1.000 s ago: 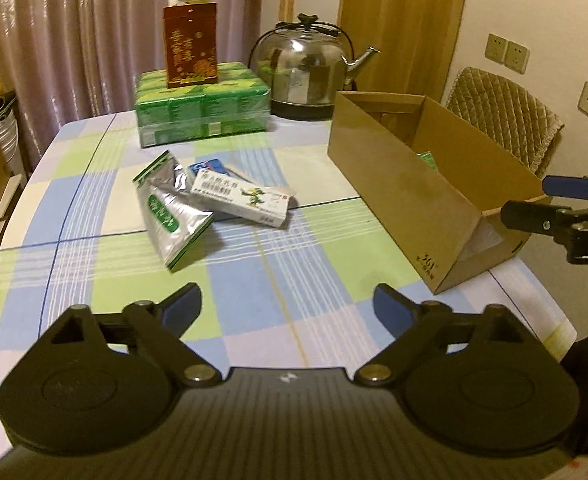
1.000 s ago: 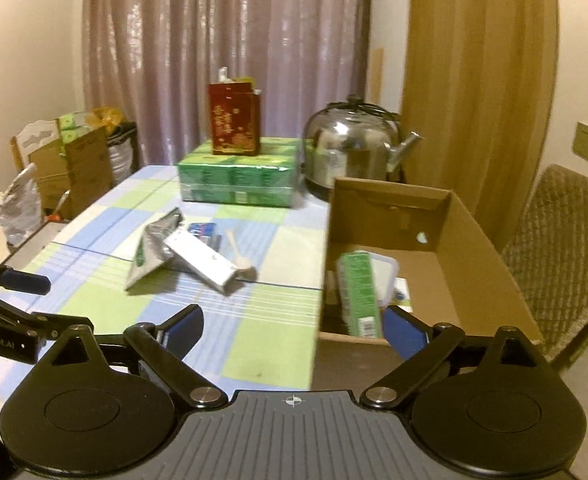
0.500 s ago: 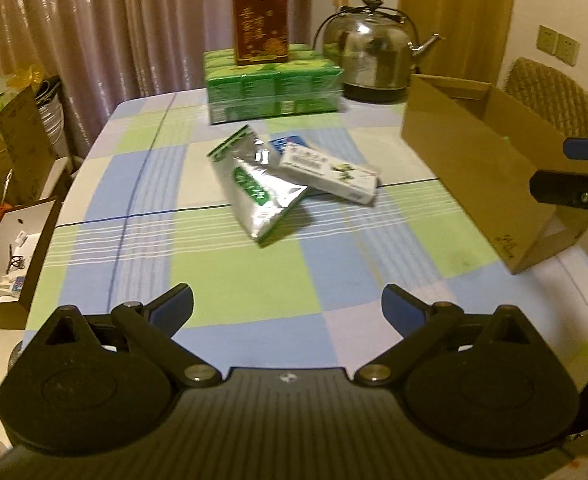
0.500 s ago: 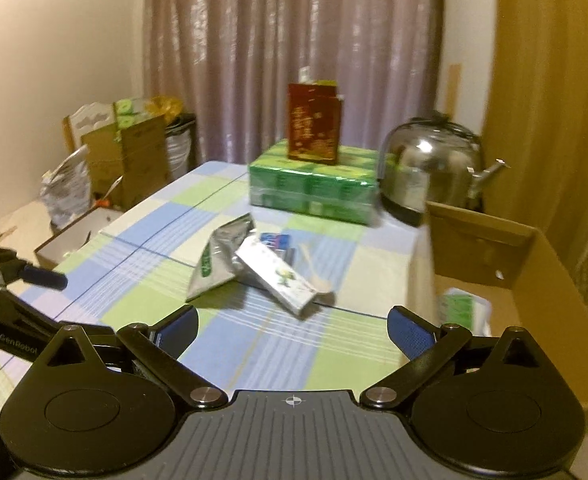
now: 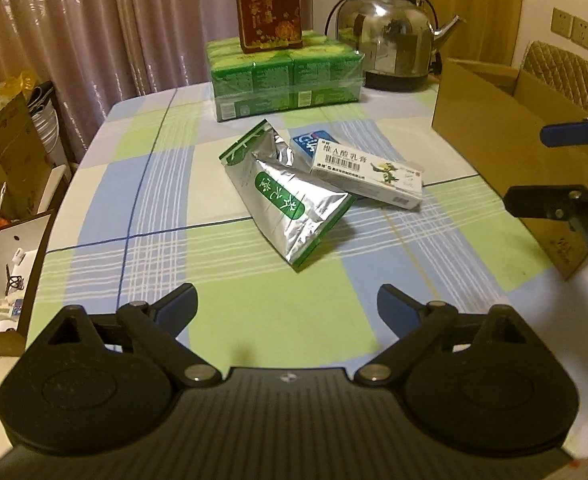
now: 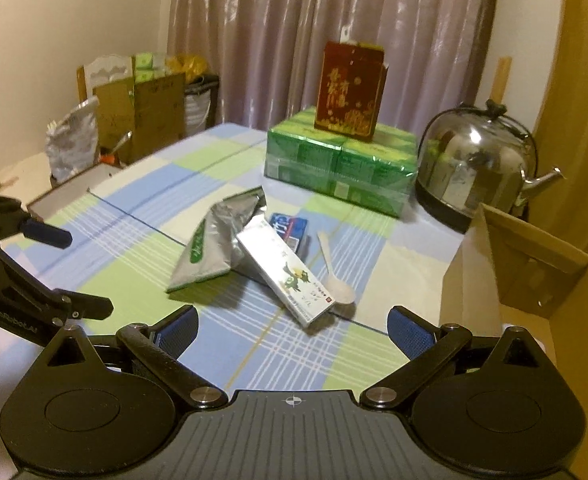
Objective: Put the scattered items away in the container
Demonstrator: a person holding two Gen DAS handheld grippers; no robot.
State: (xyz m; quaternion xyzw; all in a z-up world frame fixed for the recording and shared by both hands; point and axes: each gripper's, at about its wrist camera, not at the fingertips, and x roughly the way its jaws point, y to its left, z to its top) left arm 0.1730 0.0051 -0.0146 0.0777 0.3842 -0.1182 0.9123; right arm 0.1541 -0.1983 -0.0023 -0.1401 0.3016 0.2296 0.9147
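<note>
My left gripper (image 5: 285, 304) is closing on nothing; my right gripper (image 6: 291, 328) gapes empty. Only the right wrist view shows me the white plastic spoon (image 6: 336, 280) beside the white carton (image 6: 283, 274), mid-table.

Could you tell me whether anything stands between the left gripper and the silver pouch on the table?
Nothing visible does. Bare checked tablecloth lies between the left gripper, whose empty jaws are closing slightly, and the silver pouch. The white box leans on the pouch's far side, not on the near approach.
</note>
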